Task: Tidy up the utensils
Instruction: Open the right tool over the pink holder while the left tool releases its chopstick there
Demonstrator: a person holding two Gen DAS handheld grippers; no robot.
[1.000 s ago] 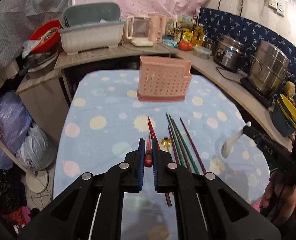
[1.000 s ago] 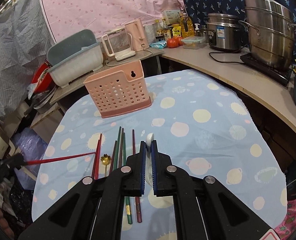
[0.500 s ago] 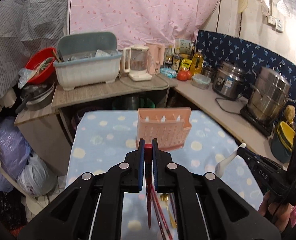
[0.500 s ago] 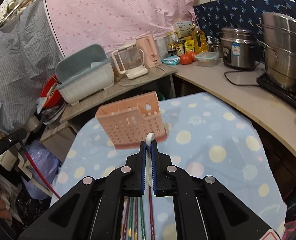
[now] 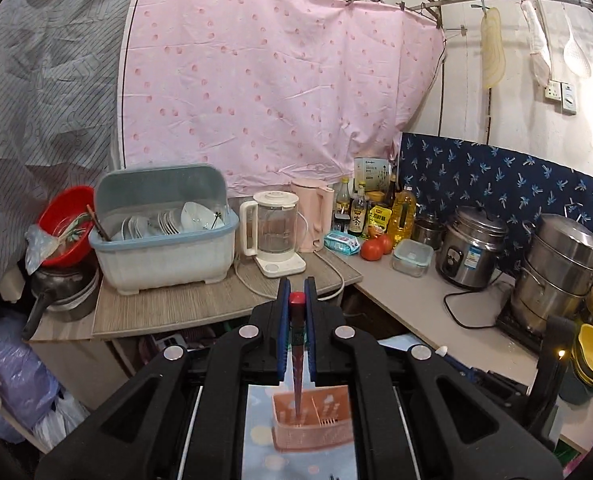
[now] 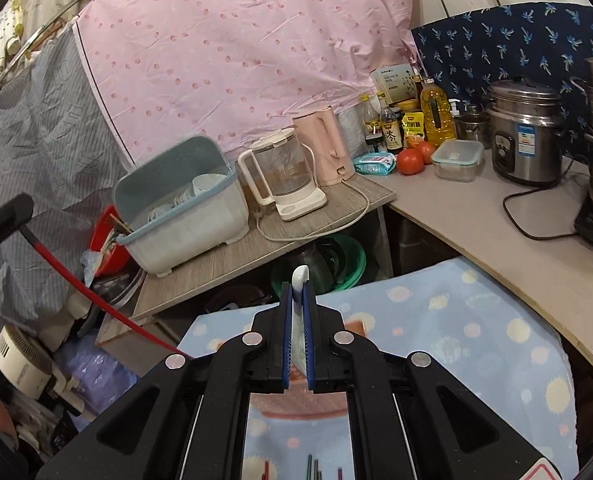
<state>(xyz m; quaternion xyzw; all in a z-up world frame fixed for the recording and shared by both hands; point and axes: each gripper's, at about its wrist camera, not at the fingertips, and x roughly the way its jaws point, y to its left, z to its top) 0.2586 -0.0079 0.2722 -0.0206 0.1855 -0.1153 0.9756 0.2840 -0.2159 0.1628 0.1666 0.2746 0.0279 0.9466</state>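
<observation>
Red lacquer shows between the pads of the left gripper (image 5: 296, 300), which is clamped narrow on a single red chopstick (image 5: 297, 364); the stick hangs point-down with its tip over, or just inside, the left compartment of the pink utensil holder (image 5: 312, 432). Whether the tip touches the holder floor cannot be told. That holder stands on the blue spotted tablecloth (image 6: 476, 320), towards the table's far edge, and apart from this stick its compartments look empty in the left wrist view. The right gripper (image 6: 297, 312) has its jaws pressed close on the handle of a white ceramic spoon (image 6: 299, 280), the handle end projecting upward past the fingertips; the bowl of the spoon is hidden behind the gripper body. In the right wrist view part of the holder shows just below and behind the jaws. At the near edge of the tablecloth the ends of several more chopsticks (image 6: 310, 468) lie on the cloth, not yet collected. Assessment: the task is at an early stage. No utensil is confirmed seated in the holder; one chopstick is at the point of insertion, one spoon is carried and awaiting placement, and the remaining sticks on the cloth are left to do. Release of the chopstick appears to be the step in hand.
</observation>
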